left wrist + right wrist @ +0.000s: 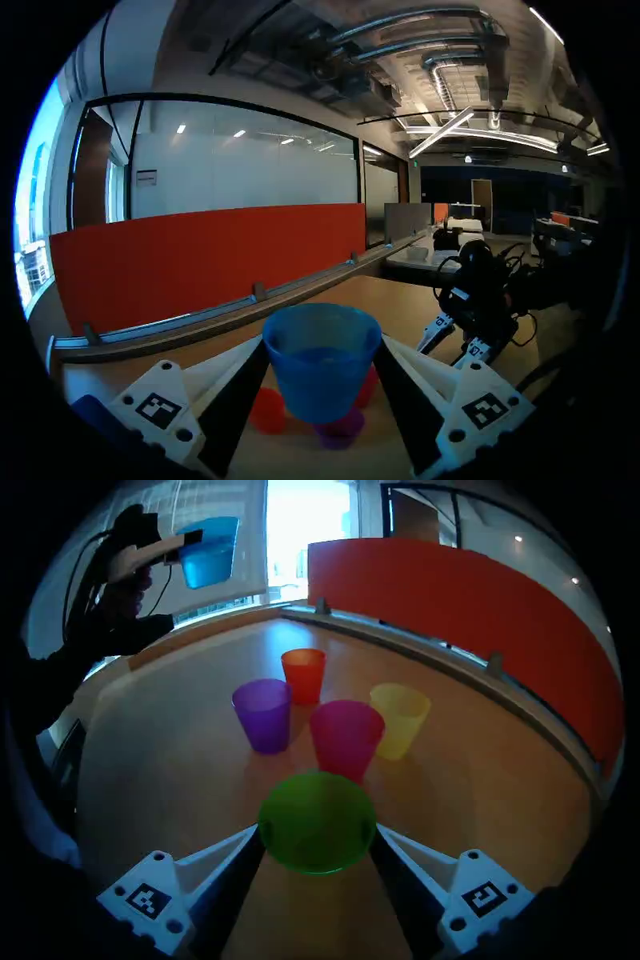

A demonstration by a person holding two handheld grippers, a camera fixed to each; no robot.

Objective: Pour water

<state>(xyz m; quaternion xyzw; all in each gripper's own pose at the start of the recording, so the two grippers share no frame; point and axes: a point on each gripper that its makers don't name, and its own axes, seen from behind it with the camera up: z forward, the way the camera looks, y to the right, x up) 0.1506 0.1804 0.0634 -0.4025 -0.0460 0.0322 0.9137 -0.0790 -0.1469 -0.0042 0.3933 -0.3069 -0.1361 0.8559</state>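
- Left gripper [322, 354]: fingers closed against both sides of the blue cup [322, 384]. It is held upright and high over the table, probably so the water in it does not spill before the pour.
- Purple cup [262, 714], orange cup [304, 674]: upright, mouths open, likely set out to be filled.
- Right gripper [317, 832]: clamped on the green cup [317, 814], low and just in front of the group. Contents unclear.
- Pink cup [346, 738], yellow cup [400, 718]: upright, close beside the others.
- Table [160, 752]: pale wood, with a rail along its far edge.
- Room: orange partition [480, 608], glass wall [240, 168], exposed ceiling pipes [416, 40].
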